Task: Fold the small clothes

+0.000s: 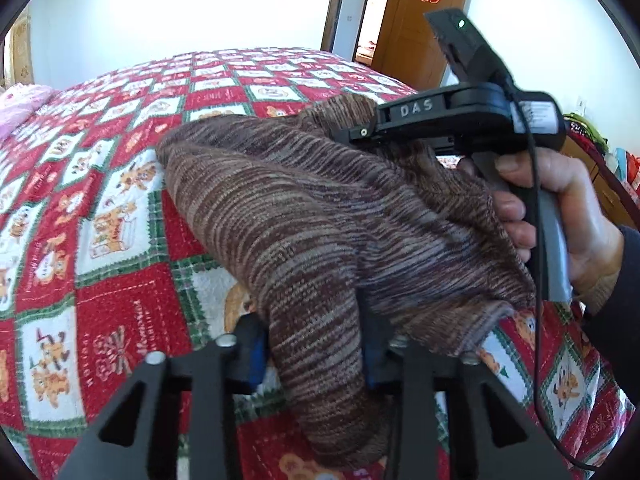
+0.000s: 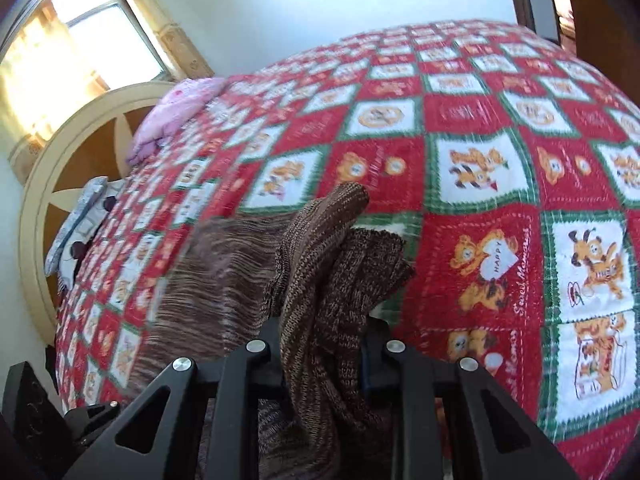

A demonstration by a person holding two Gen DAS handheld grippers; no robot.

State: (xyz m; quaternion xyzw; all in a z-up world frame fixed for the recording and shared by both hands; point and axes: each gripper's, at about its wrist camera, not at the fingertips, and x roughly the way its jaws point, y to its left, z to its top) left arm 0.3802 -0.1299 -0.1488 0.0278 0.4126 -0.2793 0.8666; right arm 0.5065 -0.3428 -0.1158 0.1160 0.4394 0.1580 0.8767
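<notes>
A brown striped knitted garment [image 1: 300, 208] is lifted in a bunch over the red checked bedspread [image 1: 120, 160]. In the left wrist view my left gripper [image 1: 314, 356] is shut on a rolled fold of it, the cloth filling the gap between the blue pads [image 1: 256, 356]. A person's hand [image 1: 560, 200] holds my right gripper [image 1: 352, 134], which bites the garment's far upper edge. In the right wrist view the right gripper [image 2: 320, 356] is shut on a thick bunch of the garment [image 2: 320, 264], which stands up past the fingers above the bedspread [image 2: 480, 160].
A pink cloth [image 2: 176, 112] and a patterned pillow [image 2: 80, 220] lie by the round headboard [image 2: 44, 184] under a window [image 2: 100, 28]. A wooden door [image 1: 420, 32] stands past the bed's far side. The bedspread stretches wide around the garment.
</notes>
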